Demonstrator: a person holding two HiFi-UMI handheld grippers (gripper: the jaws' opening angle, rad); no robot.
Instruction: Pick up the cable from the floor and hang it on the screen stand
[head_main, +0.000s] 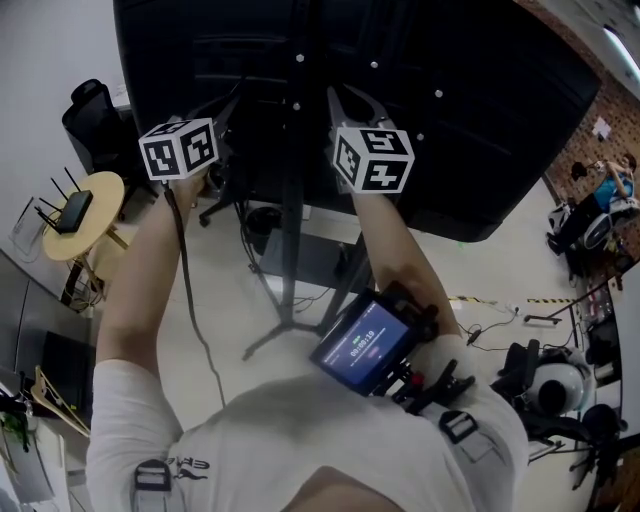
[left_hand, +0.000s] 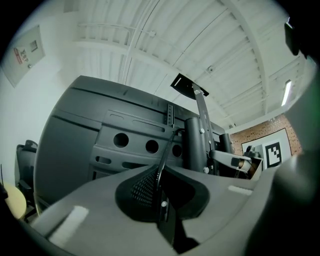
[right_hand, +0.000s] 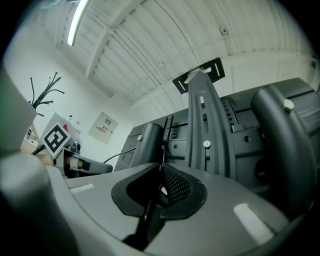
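Note:
The big dark screen (head_main: 450, 90) stands on a black stand (head_main: 290, 230), and I see it from behind. Both grippers are raised to the stand's upright. My left gripper (head_main: 180, 150) (left_hand: 160, 172) is shut on the thin black cable (left_hand: 166, 150), which rises from the jaws to the round column (left_hand: 197, 145). From that gripper the cable (head_main: 185, 265) also hangs down along the arm toward the floor. My right gripper (head_main: 372, 158) (right_hand: 161, 170) is shut too, with a thin dark strand rising from its tips. The cable (right_hand: 120, 152) arcs from the left gripper to the column (right_hand: 147, 145).
The stand's legs (head_main: 285, 325) spread on the floor below my arms. A round wooden table with a router (head_main: 85, 215) and a black chair (head_main: 90, 115) stand at the left. Loose gear and cables (head_main: 560, 380) lie at the right, near a seated person (head_main: 610, 185).

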